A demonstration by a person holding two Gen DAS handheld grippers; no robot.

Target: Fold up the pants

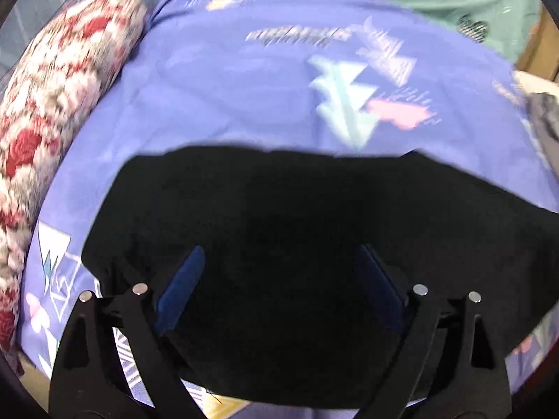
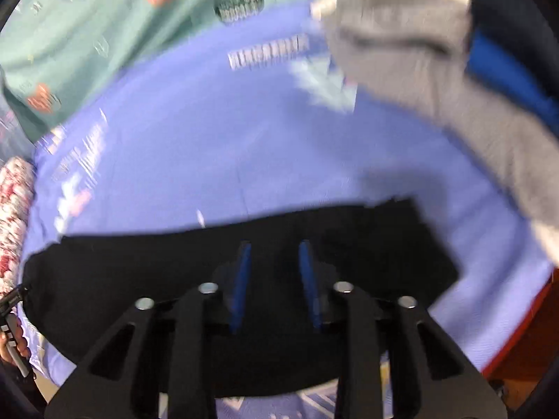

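The black pants (image 1: 279, 230) lie folded flat on a purple patterned bedsheet (image 1: 227, 97). My left gripper (image 1: 279, 255) hovers above them with its blue pads wide apart, holding nothing. In the right wrist view the pants (image 2: 139, 272) spread as a dark band across the sheet (image 2: 244, 139). My right gripper (image 2: 274, 248) is over their right part, pads a narrow gap apart, with nothing between them. Both views are motion-blurred.
A red and white floral bolster (image 1: 52, 104) lies along the left side of the bed. A green patterned cloth (image 2: 87, 35) covers the far end. A grey and blue garment pile (image 2: 436, 70) lies at the right. A red edge (image 2: 524, 331) shows at the lower right.
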